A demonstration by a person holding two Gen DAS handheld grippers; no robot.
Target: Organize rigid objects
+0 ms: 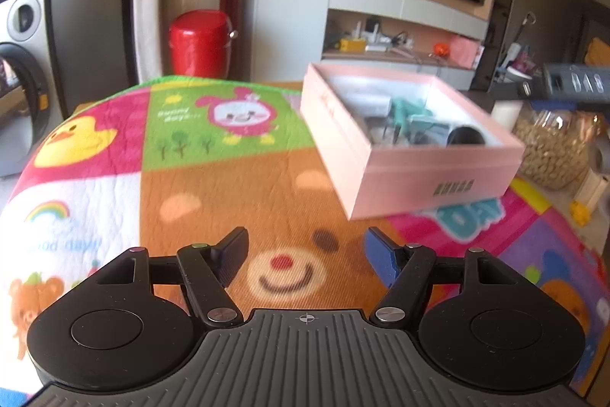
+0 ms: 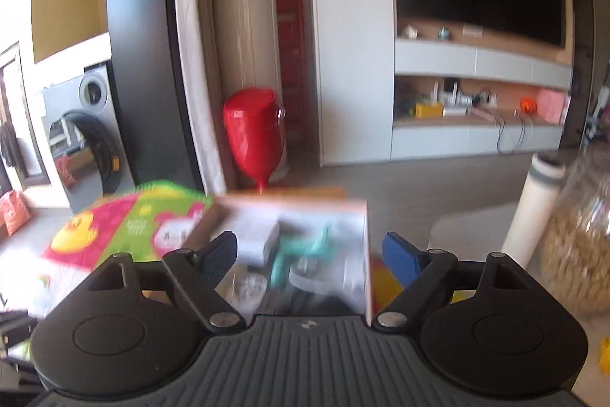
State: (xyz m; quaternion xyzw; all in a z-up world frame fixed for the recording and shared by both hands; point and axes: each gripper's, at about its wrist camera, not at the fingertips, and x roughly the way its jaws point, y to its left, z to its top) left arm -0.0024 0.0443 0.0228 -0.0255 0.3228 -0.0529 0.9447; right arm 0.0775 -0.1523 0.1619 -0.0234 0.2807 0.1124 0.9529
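A pink open box (image 1: 411,174) sits on a colourful cartoon mat (image 1: 213,185), ahead and right of my left gripper. Inside it lie a teal plastic tool (image 1: 408,111), a dark round cup (image 1: 466,136) and other small items. My left gripper (image 1: 305,250) is open and empty, low over the mat's bear face. My right gripper (image 2: 309,254) is open and empty, just above the near end of the same box (image 2: 358,216); the teal tool (image 2: 301,250) shows blurred between its fingers.
A clear jar of nuts (image 1: 553,147) and a white cylinder (image 1: 505,113) stand right of the box; they also show in the right wrist view, jar (image 2: 575,243) and cylinder (image 2: 533,208). A small yellow piece (image 1: 579,210) lies beside the mat. A red stool (image 1: 200,42) stands beyond the table.
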